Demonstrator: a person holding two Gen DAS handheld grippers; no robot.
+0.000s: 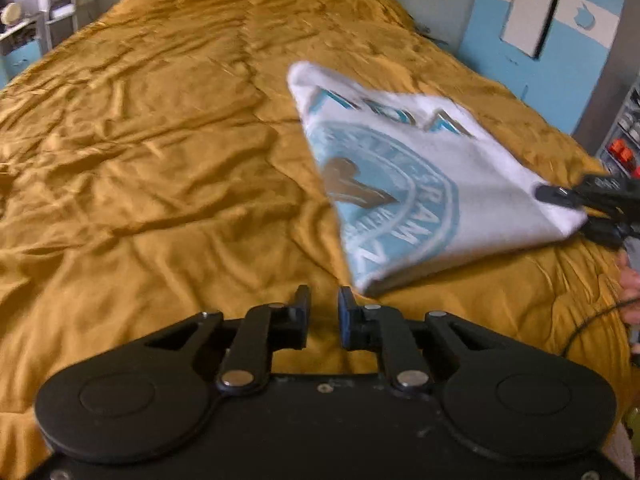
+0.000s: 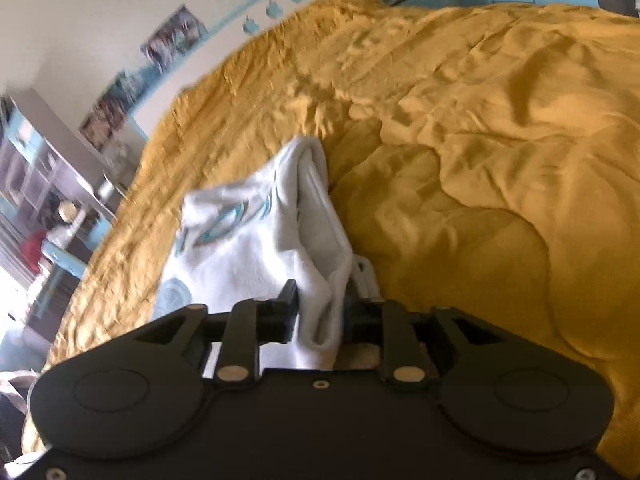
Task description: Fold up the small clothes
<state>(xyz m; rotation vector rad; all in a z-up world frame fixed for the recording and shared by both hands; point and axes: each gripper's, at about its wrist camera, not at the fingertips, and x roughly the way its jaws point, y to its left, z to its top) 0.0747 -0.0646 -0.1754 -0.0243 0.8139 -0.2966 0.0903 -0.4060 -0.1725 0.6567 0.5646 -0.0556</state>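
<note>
**Set the folded shirt down flat**

Your left gripper (image 1: 324, 306) hangs narrow and empty. Your right gripper (image 2: 320, 312) pinches the white shirt's (image 1: 420, 184) corner; lower it squarely onto the mustard bedspread (image 1: 160, 140), then release.

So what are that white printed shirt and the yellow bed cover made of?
The white shirt looks like soft matte knit, probably cotton: it drapes limply and folds thickly, with a flat blue print. The yellow bed cover looks like a padded quilt in slightly glossy fabric: puffy wrinkles with highlights. Exact fibres can't be told.
</note>
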